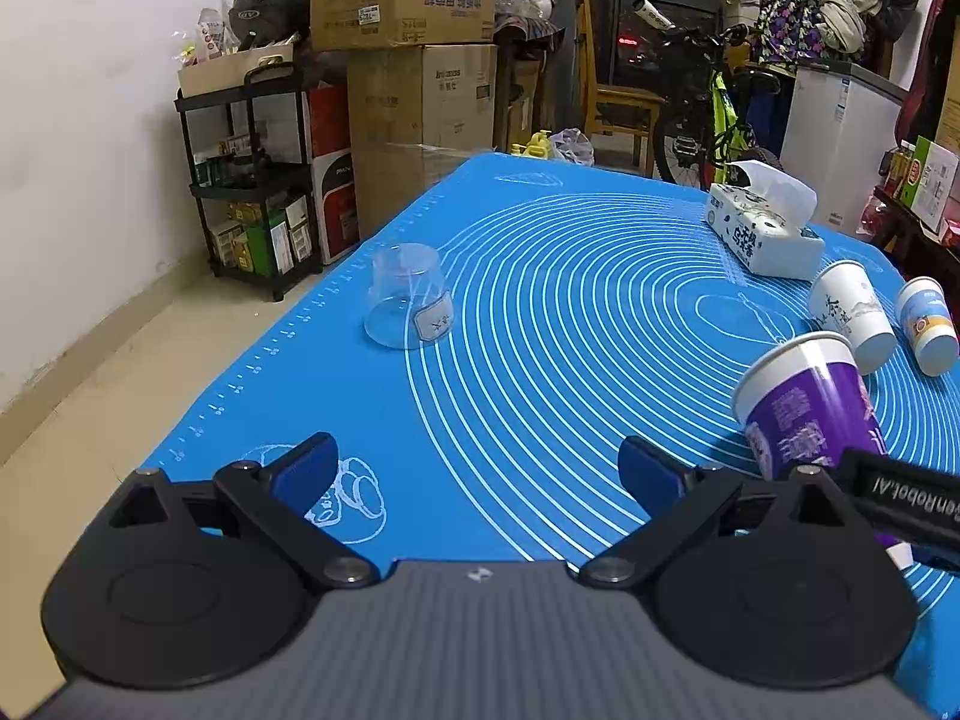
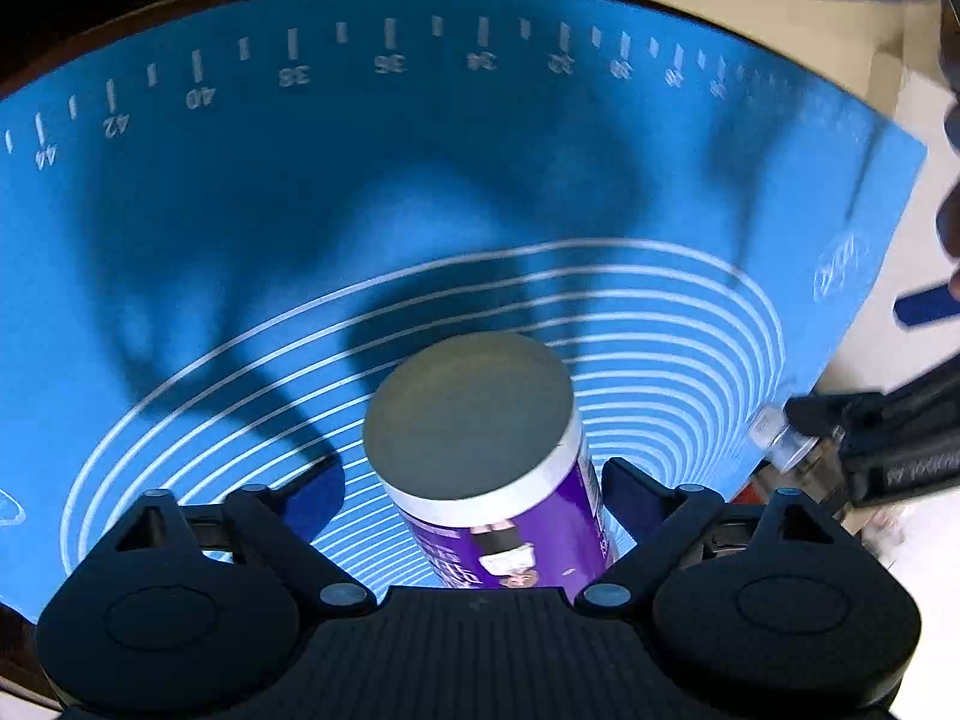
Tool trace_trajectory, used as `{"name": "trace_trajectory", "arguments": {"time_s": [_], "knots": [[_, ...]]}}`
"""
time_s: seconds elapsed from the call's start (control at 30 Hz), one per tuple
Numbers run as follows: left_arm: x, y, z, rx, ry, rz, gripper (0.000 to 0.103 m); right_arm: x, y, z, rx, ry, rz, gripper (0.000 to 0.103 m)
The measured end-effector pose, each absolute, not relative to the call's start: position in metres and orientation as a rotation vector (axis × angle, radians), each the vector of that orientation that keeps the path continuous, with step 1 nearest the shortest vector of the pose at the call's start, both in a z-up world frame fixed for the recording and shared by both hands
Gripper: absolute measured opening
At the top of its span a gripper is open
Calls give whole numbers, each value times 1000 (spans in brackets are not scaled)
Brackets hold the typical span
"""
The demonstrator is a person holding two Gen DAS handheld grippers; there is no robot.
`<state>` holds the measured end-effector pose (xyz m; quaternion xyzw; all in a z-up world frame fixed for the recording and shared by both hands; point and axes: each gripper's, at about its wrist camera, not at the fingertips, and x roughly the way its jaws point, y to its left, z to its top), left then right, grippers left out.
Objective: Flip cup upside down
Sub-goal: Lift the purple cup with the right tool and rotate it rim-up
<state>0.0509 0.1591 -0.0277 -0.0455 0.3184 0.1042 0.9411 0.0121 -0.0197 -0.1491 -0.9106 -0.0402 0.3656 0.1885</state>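
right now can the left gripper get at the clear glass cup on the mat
Probably yes. The left gripper is open and holds nothing, and the clear cup sits upside down ahead and a little to its left, with only bare blue mat between them. The right gripper's purple cup is off to the side.

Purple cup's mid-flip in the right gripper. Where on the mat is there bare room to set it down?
The widest bare patch is the mat's middle rings, between the clear glass and the tissue pack. The near strip ahead of the left gripper is bare too. The right side is crowded: two paper cups sit close behind the purple cup.
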Motion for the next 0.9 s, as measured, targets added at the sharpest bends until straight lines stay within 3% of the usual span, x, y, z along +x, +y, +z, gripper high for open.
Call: {"name": "trace_trajectory", "arguments": {"time_s": [0.07,0.3,0.57,0.9], "knots": [[52,158,-27,-98,651,207,99,11,-17,-148,-2515,-116,1027,75],[50,147,-26,-58,647,180,99,20,-6,-137,-2298,26,995,73],[49,140,-20,-48,633,157,99,46,4,-96,-1800,262,862,70],[58,118,-13,-64,624,102,99,100,-59,22,-672,601,750,70]]}}
